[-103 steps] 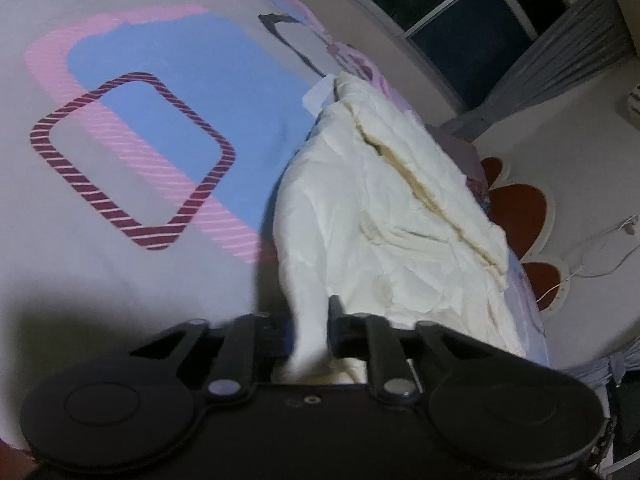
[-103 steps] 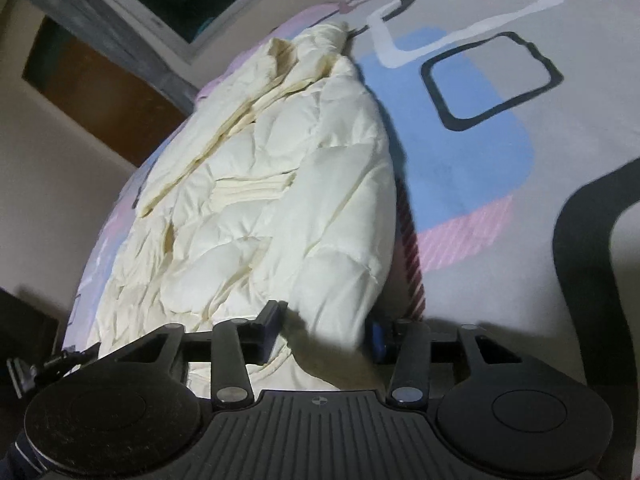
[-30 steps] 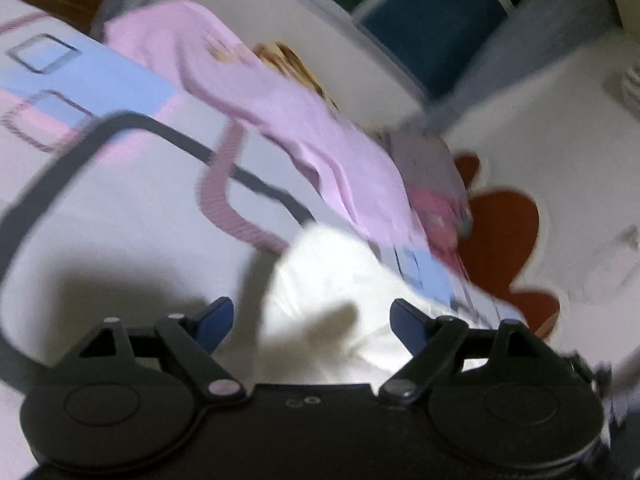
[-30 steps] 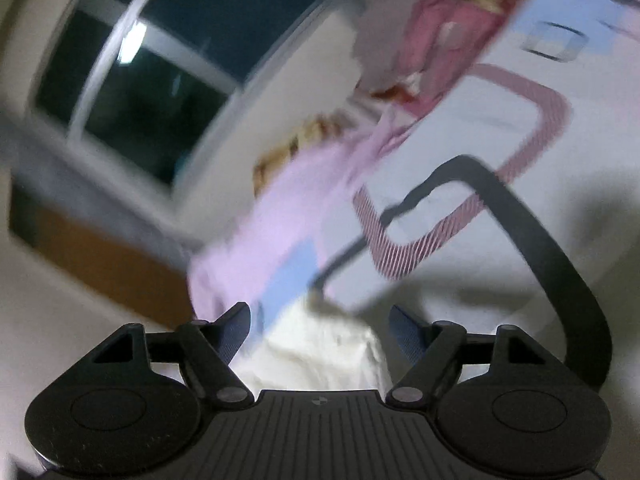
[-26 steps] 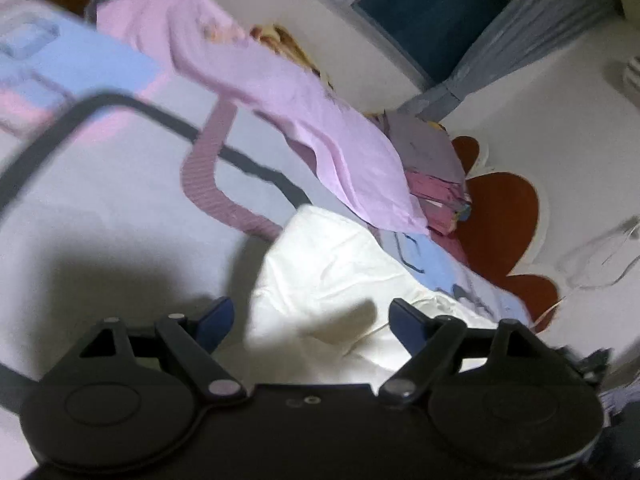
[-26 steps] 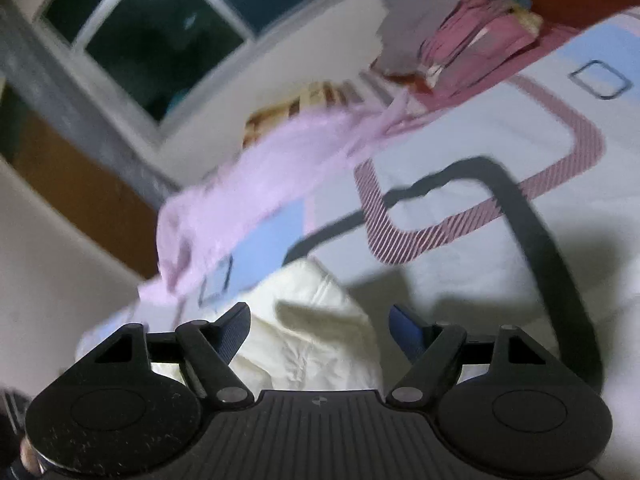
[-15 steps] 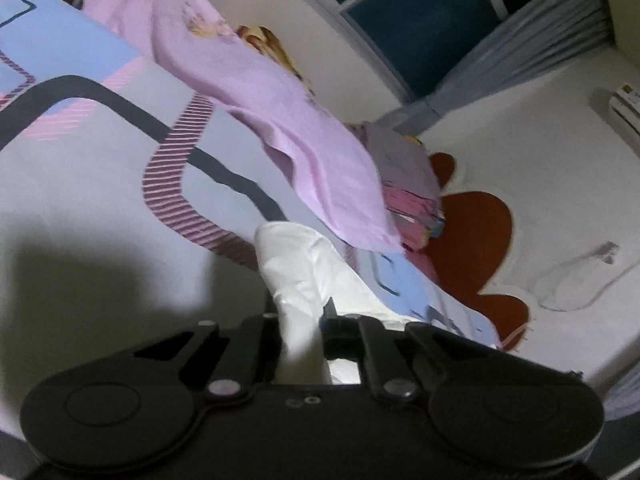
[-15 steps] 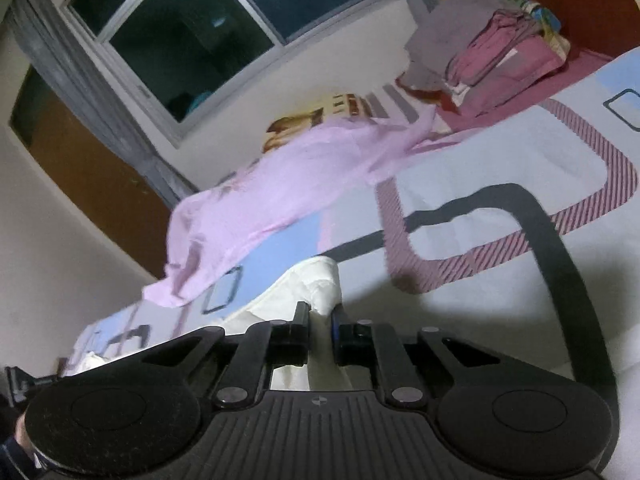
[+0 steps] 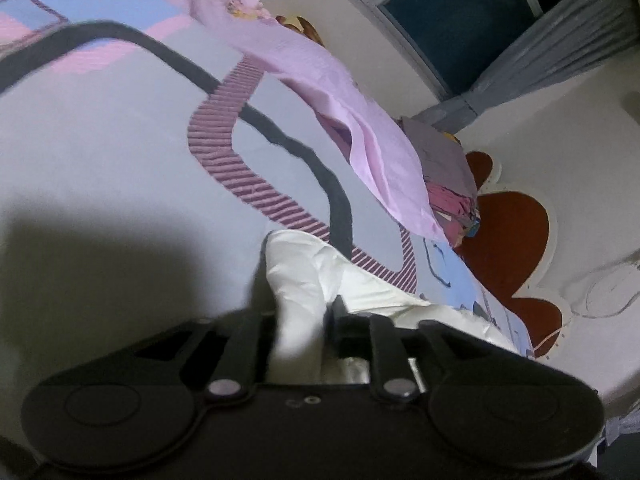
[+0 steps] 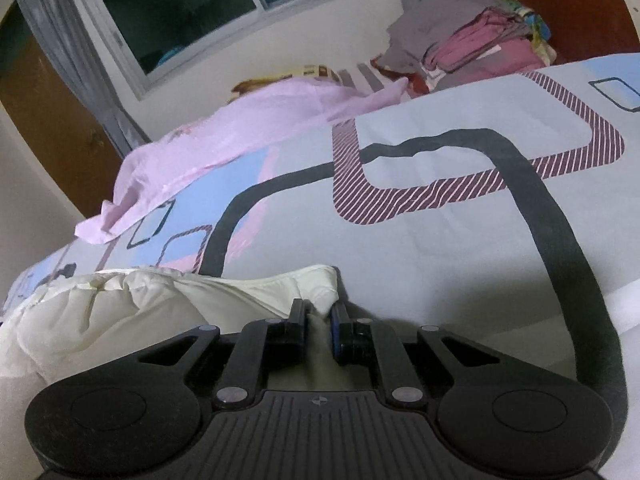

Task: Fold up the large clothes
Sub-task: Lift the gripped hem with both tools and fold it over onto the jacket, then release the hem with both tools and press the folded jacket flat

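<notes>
A cream padded jacket (image 9: 304,268) lies on the patterned bed sheet (image 9: 120,152). My left gripper (image 9: 302,320) is shut on a corner of the jacket, which bulges up between the fingers. In the right wrist view the jacket (image 10: 132,304) spreads to the left, and my right gripper (image 10: 320,316) is shut on another corner of it, low over the sheet (image 10: 440,248). The pinched fabric hides the inner faces of the fingers.
A pink garment (image 9: 328,80) lies across the bed's far side, also in the right wrist view (image 10: 240,136). A pile of folded clothes (image 10: 472,48) sits by the headboard (image 9: 508,240). A window (image 10: 180,12) and curtains are behind the bed.
Both grippers let go of the jacket, moved to new corners while open, then shut on them. Since half a second ago both have stayed shut and shifted slightly.
</notes>
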